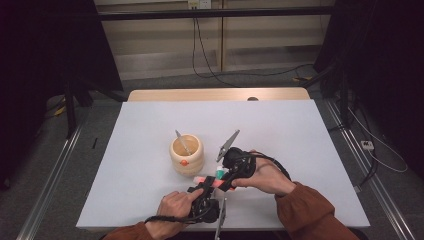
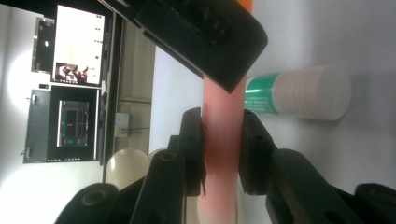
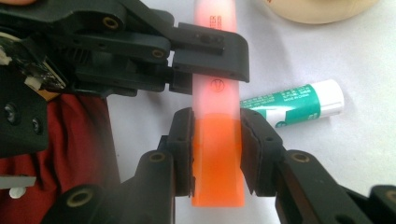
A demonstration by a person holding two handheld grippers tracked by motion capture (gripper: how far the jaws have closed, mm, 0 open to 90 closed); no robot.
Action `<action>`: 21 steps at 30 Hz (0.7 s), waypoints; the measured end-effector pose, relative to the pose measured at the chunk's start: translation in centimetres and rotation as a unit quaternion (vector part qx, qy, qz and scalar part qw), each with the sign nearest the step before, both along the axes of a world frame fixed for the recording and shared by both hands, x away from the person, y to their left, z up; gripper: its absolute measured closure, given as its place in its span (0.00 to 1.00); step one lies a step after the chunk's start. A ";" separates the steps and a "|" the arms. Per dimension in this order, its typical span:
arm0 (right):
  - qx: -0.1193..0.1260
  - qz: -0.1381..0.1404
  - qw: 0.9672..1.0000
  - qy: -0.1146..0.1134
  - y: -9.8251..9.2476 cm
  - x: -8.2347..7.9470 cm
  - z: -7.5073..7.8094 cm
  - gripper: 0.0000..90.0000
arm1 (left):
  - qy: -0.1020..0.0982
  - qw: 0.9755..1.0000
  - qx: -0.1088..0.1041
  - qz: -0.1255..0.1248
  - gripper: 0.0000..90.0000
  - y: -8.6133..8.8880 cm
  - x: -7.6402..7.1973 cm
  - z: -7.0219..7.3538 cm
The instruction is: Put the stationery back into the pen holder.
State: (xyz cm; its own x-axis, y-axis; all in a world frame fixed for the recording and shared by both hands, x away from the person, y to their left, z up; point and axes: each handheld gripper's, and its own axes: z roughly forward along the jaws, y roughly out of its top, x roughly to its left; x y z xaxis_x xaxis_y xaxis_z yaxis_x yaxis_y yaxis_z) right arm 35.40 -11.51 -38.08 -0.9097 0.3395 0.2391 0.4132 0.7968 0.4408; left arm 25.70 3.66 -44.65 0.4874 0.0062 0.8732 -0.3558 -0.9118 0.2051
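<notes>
1. The orange highlighter [image 3: 218,140] hangs just above the desk [image 1: 300,150] near its front edge. The right tool [image 3: 217,149] clamps its orange barrel; the left tool [image 2: 223,154] clamps its translucent cap.
2. Risk: a crooked pull could make the pen slip or snap loose, knocking the green tube [image 3: 292,109] beside it.
3. The wooden cup [image 1: 186,155] holds one slim grey item.

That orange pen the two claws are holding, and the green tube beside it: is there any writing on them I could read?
Orange highlighter: red print near the top ending in "TER", the rest too blurred to read.
Orange highlighter: a small round mark lower down, unreadable.
Green and white tube: lines of white print, too small to read.
Screens on the wall: too small to read.
</notes>
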 end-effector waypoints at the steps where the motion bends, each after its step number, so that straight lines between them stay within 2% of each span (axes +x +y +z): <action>1: 0.003 -0.003 1.000 0.000 -0.1 0.0 0.0 0.75 | 0.005 1.000 -0.002 0.003 0.84 0.1 0.0 0.1; 8: 0.016 -0.004 1.000 -0.004 -0.4 0.0 0.0 0.73 | 0.023 1.000 -0.020 0.007 0.86 0.3 0.2 0.3; 9: 0.016 -0.008 1.000 -0.006 -0.4 -0.1 0.0 0.71 | 0.026 1.000 -0.016 0.007 0.86 0.4 0.3 0.3; 11: 0.014 -0.013 1.000 -0.012 -0.7 -0.1 0.0 0.67 | 0.043 0.999 -0.020 0.007 0.86 0.6 0.5 0.3; 12: 0.016 -0.016 1.000 -0.014 -0.8 -0.1 0.0 0.64 | 0.043 0.999 -0.020 0.007 0.86 0.6 0.5 0.3; 13: 0.015 -0.019 1.000 -0.016 -1.1 -0.2 0.0 0.62 | 0.050 0.998 -0.032 0.010 0.86 0.8 0.6 0.4; 15: 0.019 -0.027 0.999 -0.017 -1.5 -0.2 -0.1 0.56 | 0.058 0.997 -0.042 0.015 0.86 1.0 0.7 0.7; 20: 0.029 -0.041 0.998 -0.034 -2.5 -0.5 -0.3 0.42 | 0.082 0.994 -0.071 0.020 0.86 1.5 1.1 1.2; 21: 0.031 -0.044 0.998 -0.037 -2.6 -0.6 -0.3 0.40 | 0.089 0.993 -0.072 0.021 0.86 1.6 1.2 1.3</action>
